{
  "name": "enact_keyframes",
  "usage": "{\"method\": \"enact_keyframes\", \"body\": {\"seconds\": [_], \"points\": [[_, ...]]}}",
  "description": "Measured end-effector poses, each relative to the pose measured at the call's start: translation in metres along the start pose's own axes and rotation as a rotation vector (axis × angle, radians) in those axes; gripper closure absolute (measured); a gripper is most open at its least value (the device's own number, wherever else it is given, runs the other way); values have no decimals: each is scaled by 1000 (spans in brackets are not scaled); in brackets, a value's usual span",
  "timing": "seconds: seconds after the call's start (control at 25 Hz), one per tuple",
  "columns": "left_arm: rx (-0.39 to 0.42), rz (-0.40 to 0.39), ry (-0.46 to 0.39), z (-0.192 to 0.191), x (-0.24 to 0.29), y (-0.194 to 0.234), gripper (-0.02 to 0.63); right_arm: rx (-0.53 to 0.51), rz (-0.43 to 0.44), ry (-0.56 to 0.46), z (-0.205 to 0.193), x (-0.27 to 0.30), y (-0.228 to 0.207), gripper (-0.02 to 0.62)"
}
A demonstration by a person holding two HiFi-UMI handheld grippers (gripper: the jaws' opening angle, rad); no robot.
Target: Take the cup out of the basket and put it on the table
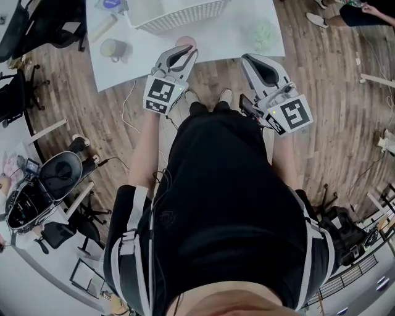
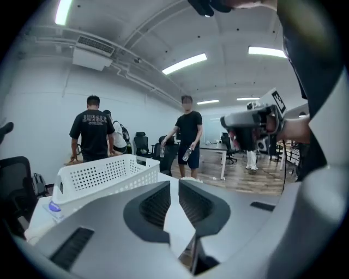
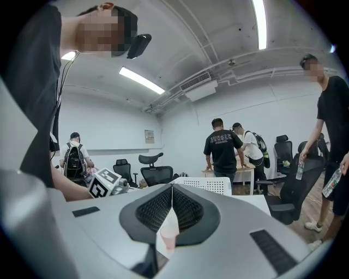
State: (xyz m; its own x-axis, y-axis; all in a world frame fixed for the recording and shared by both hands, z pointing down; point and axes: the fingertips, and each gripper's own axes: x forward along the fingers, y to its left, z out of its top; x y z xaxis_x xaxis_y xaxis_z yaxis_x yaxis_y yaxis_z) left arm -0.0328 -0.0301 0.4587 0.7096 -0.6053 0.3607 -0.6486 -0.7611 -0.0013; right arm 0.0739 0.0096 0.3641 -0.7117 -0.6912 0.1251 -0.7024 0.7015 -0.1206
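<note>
Wood-plank floor point(image 1: 203, 77) underfoot, and both tools are up in front of the person, pointing to twelve o'clock at the white table point(image 1: 234, 38).

Left gripper point(image 1: 187, 52) first: its jaws stand a little apart. Its own view shows only bare tabletop through the gap, so it's released and carrying nothing.

Right gripper point(image 1: 249, 59) is over at three o'clock of it, clenched tip to tip and empty. A sliver of pink shows low through its gap, but that lies beyond the jaws, not in them. It looks parked there simply to keep clear.

Now the pink cup point(image 1: 184, 41). It sits on the table's near edge, just past the left tips at twelve o'clock, outside the basket and apart from it. With the cup down on the table and the left jaws off it, I'd call the placing done, or as good as.

A beige mug point(image 1: 113, 48) stands at nine o'clock of the cup, and a pale green lump point(image 1: 262, 34), which I can't identify, at three.

Farther back at twelve o'clock is the white perforated basket point(image 1: 185, 15); its inside can't be seen from any view.

Beyond it all, people point(image 2: 92, 133) stand around desks and office chairs.
</note>
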Motion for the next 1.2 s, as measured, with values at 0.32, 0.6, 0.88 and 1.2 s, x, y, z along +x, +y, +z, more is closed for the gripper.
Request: {"method": "enact_keyframes", "body": {"seconds": [0.32, 0.6, 0.88, 1.2], "points": [[-68, 75, -215, 78, -69, -14, 587, -18, 63, -21, 13, 17, 16, 575], [-95, 106, -251, 87, -96, -22, 586, -18, 117, -21, 14, 30, 33, 575], [-77, 125, -255, 89, -102, -20, 588, -20, 122, -20, 15, 31, 37, 575], [-85, 134, -276, 93, -107, -9, 588, -20, 105, -9, 12, 31, 37, 575]]}}
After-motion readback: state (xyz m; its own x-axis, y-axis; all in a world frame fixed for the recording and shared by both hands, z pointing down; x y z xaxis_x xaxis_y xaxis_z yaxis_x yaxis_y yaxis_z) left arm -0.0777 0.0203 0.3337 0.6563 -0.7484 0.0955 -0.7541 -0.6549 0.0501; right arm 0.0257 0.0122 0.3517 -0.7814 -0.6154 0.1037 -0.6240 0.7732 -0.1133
